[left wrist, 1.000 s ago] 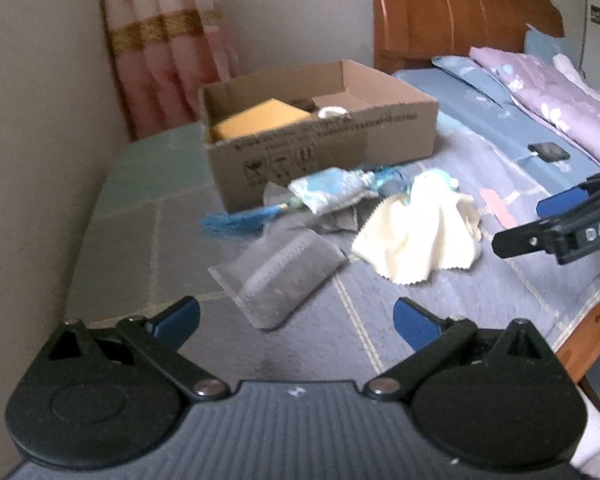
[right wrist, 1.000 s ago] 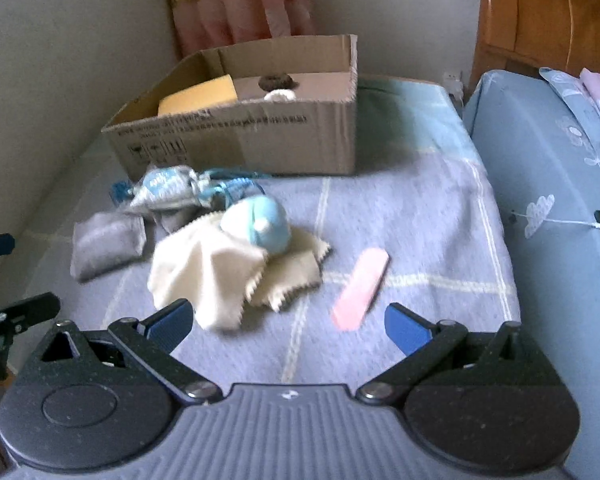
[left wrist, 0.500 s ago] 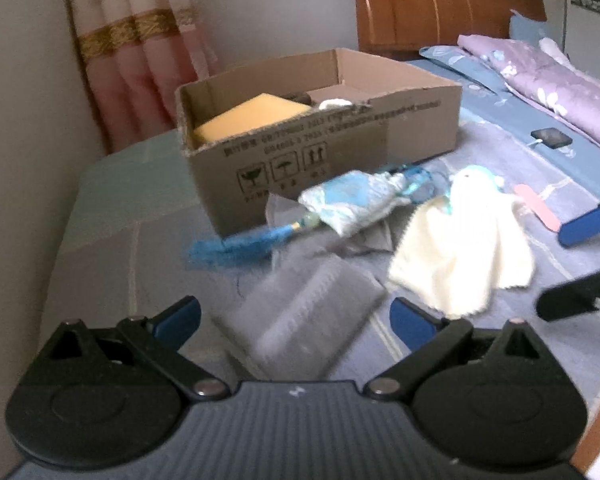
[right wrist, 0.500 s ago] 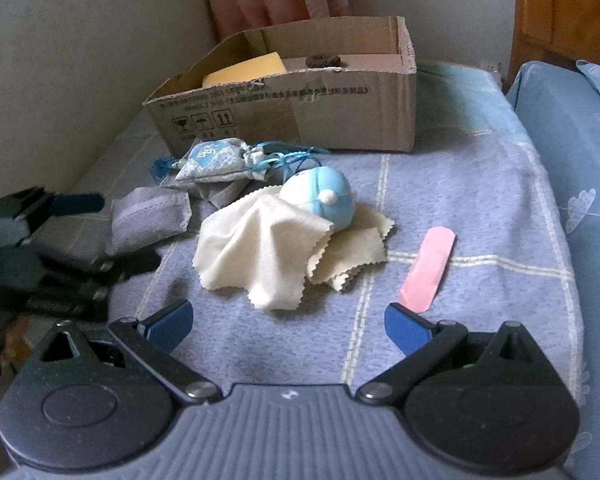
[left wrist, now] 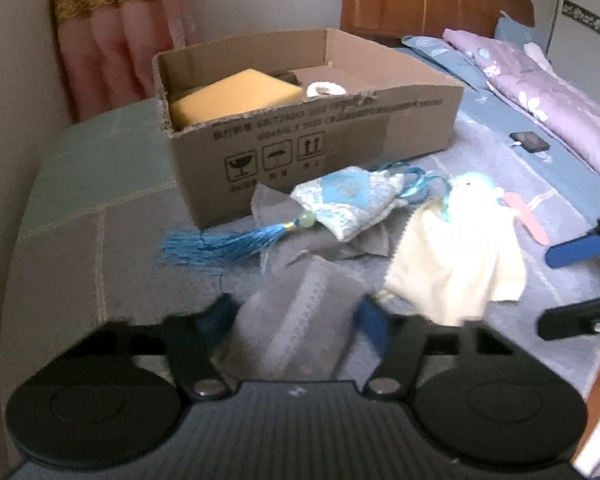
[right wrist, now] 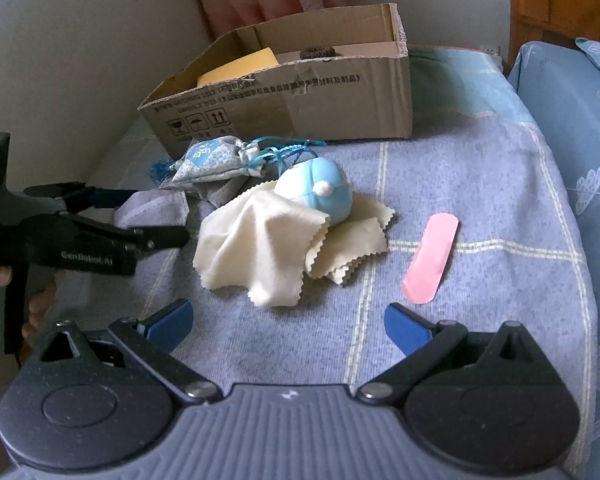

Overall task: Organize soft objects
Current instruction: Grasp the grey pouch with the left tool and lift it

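A grey fabric pouch (left wrist: 296,320) lies on the blanket between the fingers of my left gripper (left wrist: 296,316), which is closing around it; the jaws stand narrowed on both sides of it. It also shows in the right wrist view (right wrist: 152,210). Beyond it lie a blue patterned sachet (left wrist: 348,200) with a blue tassel (left wrist: 216,242), a cream cloth (right wrist: 268,248) and a light blue plush ball (right wrist: 316,192). My right gripper (right wrist: 286,318) is open and empty, just short of the cream cloth.
An open cardboard box (left wrist: 340,136) holds a yellow sponge (left wrist: 232,96) and a small white item. A pink strip (right wrist: 432,264) lies right of the cloth. A wall runs along the left. A phone (left wrist: 530,141) lies on the blue bedding.
My left gripper moved forward over the grey pouch and its fingers narrowed around it. My right gripper moved forward toward the cream cloth.
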Demonstrator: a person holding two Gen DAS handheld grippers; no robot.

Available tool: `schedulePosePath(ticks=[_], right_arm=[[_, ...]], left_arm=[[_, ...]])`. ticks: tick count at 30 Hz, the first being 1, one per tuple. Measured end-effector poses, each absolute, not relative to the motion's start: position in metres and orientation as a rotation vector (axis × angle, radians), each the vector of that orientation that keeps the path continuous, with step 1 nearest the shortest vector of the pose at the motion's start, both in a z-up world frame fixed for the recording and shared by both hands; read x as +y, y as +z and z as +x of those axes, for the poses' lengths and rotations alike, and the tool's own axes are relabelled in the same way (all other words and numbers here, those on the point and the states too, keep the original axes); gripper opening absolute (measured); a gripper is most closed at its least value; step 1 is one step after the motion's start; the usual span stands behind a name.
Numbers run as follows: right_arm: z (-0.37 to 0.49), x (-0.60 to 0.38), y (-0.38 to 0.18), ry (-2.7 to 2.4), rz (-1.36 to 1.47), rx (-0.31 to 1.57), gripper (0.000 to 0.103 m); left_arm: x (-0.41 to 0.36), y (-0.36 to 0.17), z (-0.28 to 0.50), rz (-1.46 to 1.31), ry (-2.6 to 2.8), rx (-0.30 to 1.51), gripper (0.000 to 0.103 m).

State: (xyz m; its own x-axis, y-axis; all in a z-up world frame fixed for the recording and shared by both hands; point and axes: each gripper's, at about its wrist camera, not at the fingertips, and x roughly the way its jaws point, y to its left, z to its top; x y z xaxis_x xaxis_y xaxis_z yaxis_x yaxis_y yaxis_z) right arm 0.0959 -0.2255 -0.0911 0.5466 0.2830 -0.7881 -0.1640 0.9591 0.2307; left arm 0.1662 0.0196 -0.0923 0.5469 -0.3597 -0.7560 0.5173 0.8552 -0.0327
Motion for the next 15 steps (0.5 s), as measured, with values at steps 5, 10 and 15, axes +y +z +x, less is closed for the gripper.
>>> schedulePosePath(ticks=[5,10,15], right_arm=[[0.095,-0.225,-0.090,0.270,0.145,0.951,0.103],[0.091,-0.224,-0.087,0.279,0.142,0.943,0.103],[0.090,-0.224,-0.087,0.293,0.144,0.940,0.103]], left_arm=[[0.022,-0.081,0.151,0.145,-0.504,0.836,0.036],[0.017,-0.069,0.127,0.098,-0.489,0.840,0.036],[0.008,-0.074,0.111,0.110,-0.463,0.863,0.037]])
